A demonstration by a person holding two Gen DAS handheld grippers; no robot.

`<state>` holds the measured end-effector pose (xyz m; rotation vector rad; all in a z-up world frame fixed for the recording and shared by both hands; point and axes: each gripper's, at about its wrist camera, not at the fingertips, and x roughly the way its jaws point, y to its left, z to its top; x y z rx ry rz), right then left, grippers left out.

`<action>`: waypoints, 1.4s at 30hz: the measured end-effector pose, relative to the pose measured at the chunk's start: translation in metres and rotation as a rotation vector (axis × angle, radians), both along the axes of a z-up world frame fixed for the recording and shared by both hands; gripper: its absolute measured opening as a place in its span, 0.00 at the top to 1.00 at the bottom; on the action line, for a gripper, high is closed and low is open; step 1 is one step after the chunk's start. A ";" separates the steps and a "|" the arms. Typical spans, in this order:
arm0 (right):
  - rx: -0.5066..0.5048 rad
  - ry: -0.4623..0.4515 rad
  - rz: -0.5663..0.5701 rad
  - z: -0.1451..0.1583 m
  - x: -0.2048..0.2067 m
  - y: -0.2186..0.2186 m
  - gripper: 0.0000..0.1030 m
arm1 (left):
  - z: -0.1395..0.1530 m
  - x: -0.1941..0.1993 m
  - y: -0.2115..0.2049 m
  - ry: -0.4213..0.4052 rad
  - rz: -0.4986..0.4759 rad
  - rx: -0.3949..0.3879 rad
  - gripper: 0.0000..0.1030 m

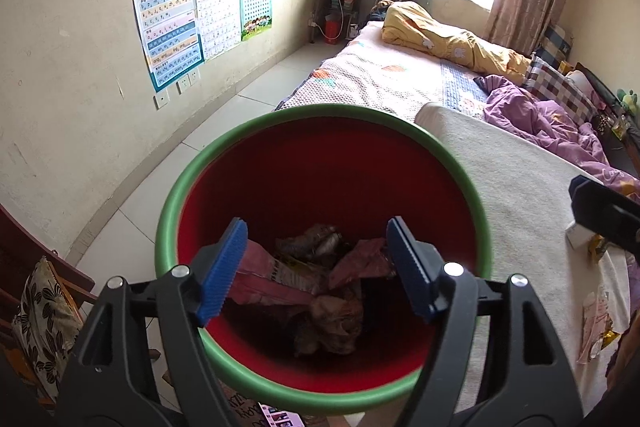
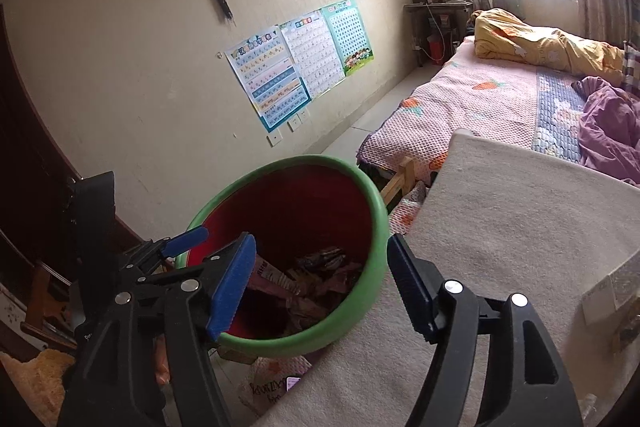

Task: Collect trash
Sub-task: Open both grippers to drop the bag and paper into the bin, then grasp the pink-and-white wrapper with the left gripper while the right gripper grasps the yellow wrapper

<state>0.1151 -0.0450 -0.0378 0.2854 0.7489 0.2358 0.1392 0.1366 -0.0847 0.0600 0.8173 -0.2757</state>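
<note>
A round bin with a green rim [image 1: 320,111] and red inside stands beside the bed, holding crumpled pink and silver wrappers [image 1: 320,279]. My left gripper [image 1: 316,267] hangs open over the bin's mouth, nothing between its blue pads. My right gripper [image 2: 320,287] is open too, straddling the bin's right rim [image 2: 376,211] and the white blanket [image 2: 500,207], empty. One blue finger of the left gripper [image 2: 186,242] shows over the bin's left side. More wrappers [image 1: 596,311] and a small white carton [image 1: 578,235] lie on the blanket at right.
The bed [image 1: 380,75] carries yellow bedding [image 1: 440,35] and a purple quilt [image 1: 540,115]. A wooden chair with a patterned cushion [image 1: 44,315] stands at left. Posters [image 1: 172,31] hang on the wall. A printed bag [image 2: 272,387] lies on the floor below the bin.
</note>
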 end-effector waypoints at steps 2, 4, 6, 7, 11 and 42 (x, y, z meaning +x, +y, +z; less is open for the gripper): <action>-0.016 0.000 -0.036 0.002 -0.015 -0.019 0.36 | 0.004 -0.010 -0.009 -0.006 -0.010 -0.010 0.33; -0.030 0.005 -0.080 0.002 -0.035 -0.042 0.36 | 0.008 -0.022 -0.022 -0.010 -0.031 -0.021 0.33; -0.050 0.016 -0.130 0.001 -0.055 -0.068 0.36 | 0.010 -0.036 -0.040 -0.009 -0.067 -0.033 0.33; -0.061 0.024 -0.157 -0.001 -0.066 -0.082 0.36 | 0.009 -0.044 -0.050 -0.004 -0.090 -0.041 0.33; -0.105 0.071 -0.259 -0.013 -0.111 -0.135 0.36 | 0.001 -0.081 -0.107 0.055 -0.233 -0.081 0.33; -0.065 0.177 -0.322 -0.070 -0.121 -0.237 0.36 | -0.042 -0.161 -0.219 0.235 -0.373 -0.073 0.73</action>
